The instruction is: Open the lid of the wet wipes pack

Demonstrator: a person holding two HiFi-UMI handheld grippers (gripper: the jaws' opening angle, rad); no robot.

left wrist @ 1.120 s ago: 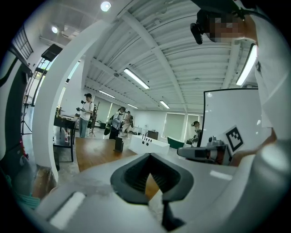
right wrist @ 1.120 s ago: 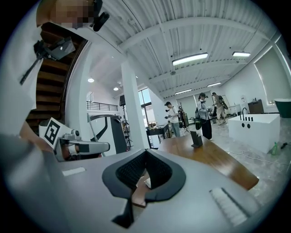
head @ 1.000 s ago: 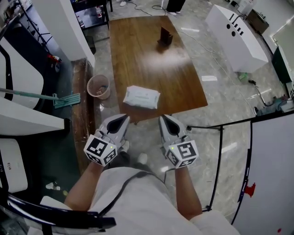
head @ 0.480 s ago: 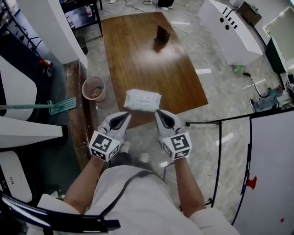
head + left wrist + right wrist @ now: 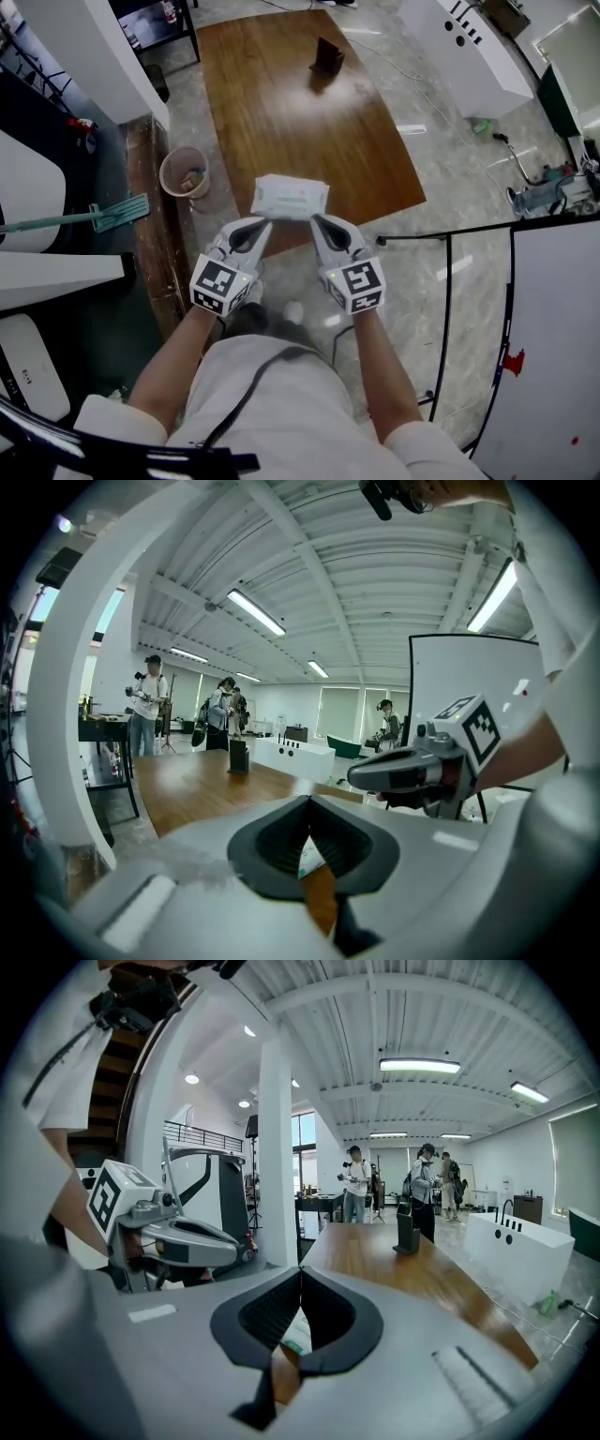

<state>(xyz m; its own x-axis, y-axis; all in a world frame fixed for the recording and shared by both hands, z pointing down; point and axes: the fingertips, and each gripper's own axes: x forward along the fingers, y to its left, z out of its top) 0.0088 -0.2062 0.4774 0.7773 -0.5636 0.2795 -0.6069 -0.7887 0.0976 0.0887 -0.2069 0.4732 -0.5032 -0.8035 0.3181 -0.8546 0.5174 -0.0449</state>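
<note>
The white wet wipes pack (image 5: 291, 198) lies flat at the near end of the brown wooden table (image 5: 281, 112). My left gripper (image 5: 265, 225) is shut and empty, its tip just short of the pack's near left corner. My right gripper (image 5: 316, 221) is also shut and empty, by the near right corner. Whether either tip touches the pack I cannot tell. In the left gripper view the jaws (image 5: 309, 810) are closed, with a sliver of the pack (image 5: 310, 859) below them. The right gripper view shows the same: closed jaws (image 5: 301, 1283) and a bit of the pack (image 5: 295, 1333).
A dark upright object (image 5: 324, 58) stands at the table's far end. On the floor left of the table are a round bin (image 5: 184, 172) and a mop (image 5: 112, 213). A white cabinet (image 5: 469, 47) is far right, a black frame (image 5: 448, 272) near right. People stand in the background.
Both grippers have moved forward and down toward the pack, staying shut. Their tips now sit at its near edge instead of well short of the table.
</note>
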